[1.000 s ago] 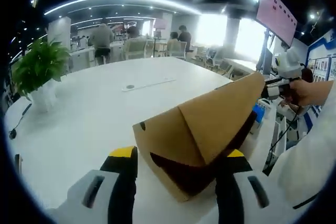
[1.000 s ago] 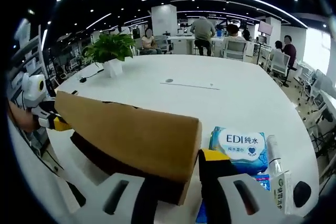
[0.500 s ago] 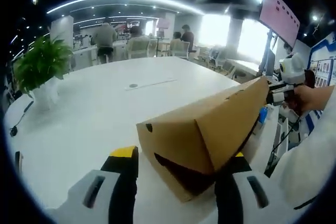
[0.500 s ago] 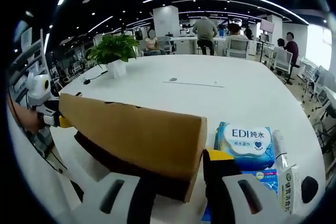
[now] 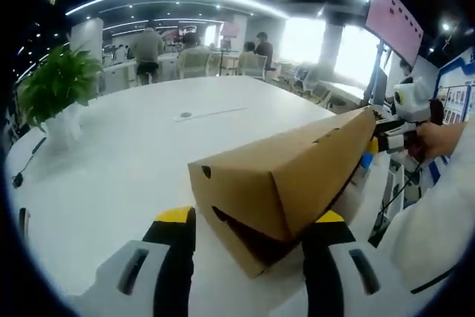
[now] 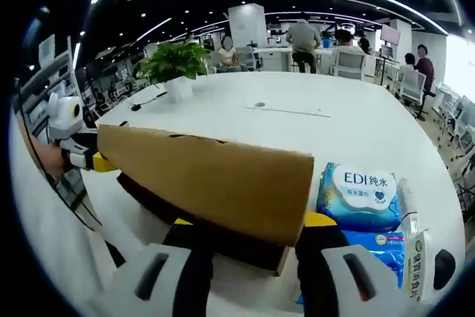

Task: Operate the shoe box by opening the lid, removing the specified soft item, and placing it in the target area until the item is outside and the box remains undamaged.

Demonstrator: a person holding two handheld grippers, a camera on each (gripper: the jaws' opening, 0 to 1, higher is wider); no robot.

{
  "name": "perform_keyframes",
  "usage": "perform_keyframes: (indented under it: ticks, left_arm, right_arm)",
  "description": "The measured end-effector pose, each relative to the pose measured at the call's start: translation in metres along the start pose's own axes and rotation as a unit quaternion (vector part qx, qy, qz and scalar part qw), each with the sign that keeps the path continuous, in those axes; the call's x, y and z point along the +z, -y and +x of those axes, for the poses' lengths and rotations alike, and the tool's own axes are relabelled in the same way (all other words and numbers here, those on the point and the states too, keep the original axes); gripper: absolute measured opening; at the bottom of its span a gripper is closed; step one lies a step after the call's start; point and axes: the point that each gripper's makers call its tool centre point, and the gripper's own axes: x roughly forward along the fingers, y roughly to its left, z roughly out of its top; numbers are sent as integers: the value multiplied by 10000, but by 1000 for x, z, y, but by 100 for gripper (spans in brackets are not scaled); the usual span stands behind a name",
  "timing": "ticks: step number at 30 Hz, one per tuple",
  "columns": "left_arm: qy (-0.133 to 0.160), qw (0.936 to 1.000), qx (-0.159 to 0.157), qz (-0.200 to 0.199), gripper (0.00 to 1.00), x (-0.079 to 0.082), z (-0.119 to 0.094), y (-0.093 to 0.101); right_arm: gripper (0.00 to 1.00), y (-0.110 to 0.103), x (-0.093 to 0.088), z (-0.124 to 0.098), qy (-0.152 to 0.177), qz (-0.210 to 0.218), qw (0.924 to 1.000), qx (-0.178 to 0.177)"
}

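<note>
Shoe box (image 5: pixel 286 183), of brown cardboard, sits on the near edge of a white table (image 5: pixel 126 154), with its lid (image 6: pixel 215 180) raised a little so that a dark gap runs between lid and base along the near side. In the left gripper view the left gripper (image 5: pixel 249 231) stands at one end of the box: its two yellow-tipped jaws are spread, one on either side of the box corner, and whether either touches the cardboard cannot be told. In the right gripper view the right gripper (image 6: pixel 249 231) stands at the opposite end, jaws likewise spread astride the lid's edge, with no clear pinch visible. Each view also catches the other gripper at the far end of the box. Placing one gripper at each end is, in all likelihood, meant to raise the lid evenly, so that the card does not twist or tear. The step in hand appears to be the opening of the lid; the soft item presumably lies within, hidden by the lid. Beside the box, on the right gripper's side, lie a blue pack of wet wipes (image 6: pixel 360 198) and a slim tube (image 6: pixel 410 220), just clear of the lid's swing. A potted plant (image 6: pixel 178 68) stands well apart on the table's far part, and people sit at desks beyond.
</note>
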Motion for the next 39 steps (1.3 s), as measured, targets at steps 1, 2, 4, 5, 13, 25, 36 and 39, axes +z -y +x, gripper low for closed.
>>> perform_keyframes:
  ticks: [1,2,4,5,13,25,36,39]
  left_arm:
    - [5,10000,-3,8,59,0,0,0]
    - [6,10000,-8,25,59,0,0,1]
    - [-12,10000,-55,75,59,0,1,3]
    - [-14,9999,-62,79,59,1,1,4]
    - [55,9996,-238,162,57,4,0,16]
    - [-100,9996,-258,99,55,-12,2,18]
    - [-150,9995,-278,100,55,-15,4,17]
    - [-161,9995,-256,59,55,-15,2,14]
  right_arm:
    - [46,-1,0,0,1,-44,10000,5]
    - [47,-1,-1,0,-19,-106,9999,-10]
    - [47,-1,-2,-1,-56,-245,9997,-63]
    - [47,-2,-3,-1,-58,-253,9996,-57]
    - [46,-6,-5,-2,-128,-370,9992,46]
    - [46,4,-16,-5,-287,-305,9990,-153]
    - [45,2,-11,-2,-217,-256,9993,-154]
    - [45,1,-12,-1,-230,-281,9993,-133]
